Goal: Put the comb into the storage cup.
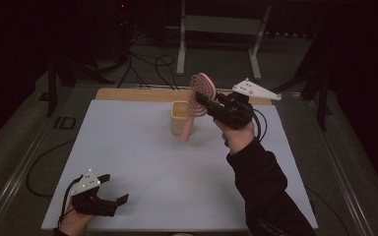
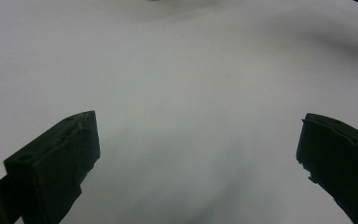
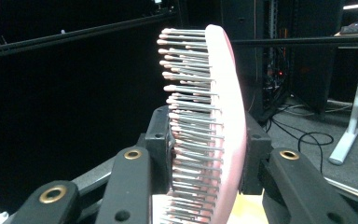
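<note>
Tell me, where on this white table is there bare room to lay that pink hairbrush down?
Most of the white table is bare: the wide middle between the left gripper at the near corner and the yellow cup at the far edge. The far left is bare too. It is crowded only by the cup, where the right gripper holds the hairbrush.

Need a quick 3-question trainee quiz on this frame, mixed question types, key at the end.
1. True or false: the right gripper is shut on the pink hairbrush.
2. The brush handle points down towards: A) the yellow cup B) a metal tray C) a blue bowl.
3. How do the jaws of the left gripper stand, and is anything between them?

Key
1. True: its jaws clamp the brush head across bristles and back.
2. A.
3. Wide apart, nothing between them, over the white table top.
</note>
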Tool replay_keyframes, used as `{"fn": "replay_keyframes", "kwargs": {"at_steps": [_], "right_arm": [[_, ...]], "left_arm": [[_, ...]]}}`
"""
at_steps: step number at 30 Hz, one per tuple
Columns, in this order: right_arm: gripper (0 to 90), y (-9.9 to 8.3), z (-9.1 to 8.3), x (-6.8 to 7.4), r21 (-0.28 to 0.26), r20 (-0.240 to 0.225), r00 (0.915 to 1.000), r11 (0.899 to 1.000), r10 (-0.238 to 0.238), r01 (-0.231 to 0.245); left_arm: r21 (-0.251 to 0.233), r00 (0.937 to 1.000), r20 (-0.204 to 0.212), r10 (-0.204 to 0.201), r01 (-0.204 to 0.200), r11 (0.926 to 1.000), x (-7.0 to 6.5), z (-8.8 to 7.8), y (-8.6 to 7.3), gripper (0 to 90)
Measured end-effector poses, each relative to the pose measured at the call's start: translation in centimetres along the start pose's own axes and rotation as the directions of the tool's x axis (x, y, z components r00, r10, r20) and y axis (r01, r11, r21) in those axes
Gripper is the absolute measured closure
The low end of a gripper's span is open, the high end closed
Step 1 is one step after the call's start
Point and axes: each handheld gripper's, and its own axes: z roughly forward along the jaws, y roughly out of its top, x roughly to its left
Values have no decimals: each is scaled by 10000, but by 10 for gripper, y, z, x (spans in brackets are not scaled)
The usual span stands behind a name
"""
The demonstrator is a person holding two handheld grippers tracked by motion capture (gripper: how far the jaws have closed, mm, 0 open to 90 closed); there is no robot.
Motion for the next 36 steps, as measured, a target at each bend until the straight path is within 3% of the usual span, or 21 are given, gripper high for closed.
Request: {"fn": "replay_keyframes", "kwargs": {"at_steps": [18,36], "right_arm": [[645,7,9,-20,-321,732,9973,9995,57,-34],[645,23,36,-35,-802,1479,9889,9965,-118,239]], "left_arm": [[-31,10000,80,43,-43,10000,-1,0,1,4],[-144,9999,163,25,-23,9999,-1,0,2,3]]}}
